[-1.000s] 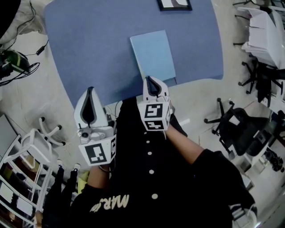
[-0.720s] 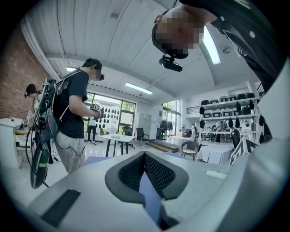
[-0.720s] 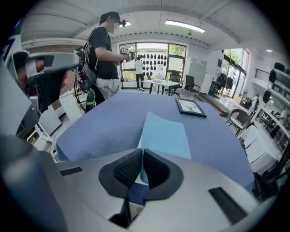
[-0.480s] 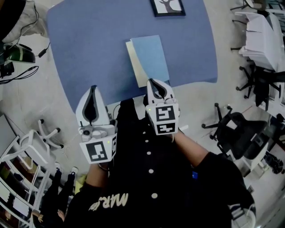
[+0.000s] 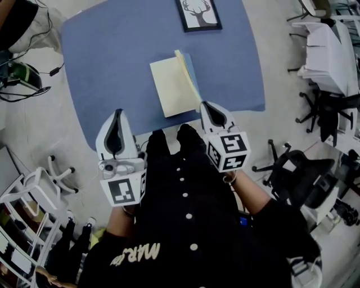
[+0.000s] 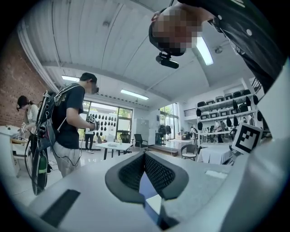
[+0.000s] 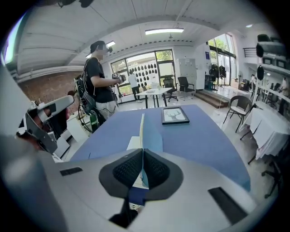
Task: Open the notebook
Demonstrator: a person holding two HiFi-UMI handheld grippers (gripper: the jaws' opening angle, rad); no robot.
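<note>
The notebook lies on the blue table with its cream first page showing. Its light-blue cover stands nearly upright along the right side. My right gripper is shut on the cover's near corner; in the right gripper view the cover rises edge-on from between the pads. My left gripper hovers at the table's front edge, left of the notebook, shut and holding nothing. In the left gripper view its tips meet, with a sliver of blue table below them.
A framed deer picture lies at the table's far edge. Office chairs and a white-covered table stand at the right. A white rack and cables are at the left. A person stands beyond the table.
The right gripper has risen and swung right with the cover in it, so the closed blue notebook now shows its cream page. The left gripper has barely shifted in the view.
</note>
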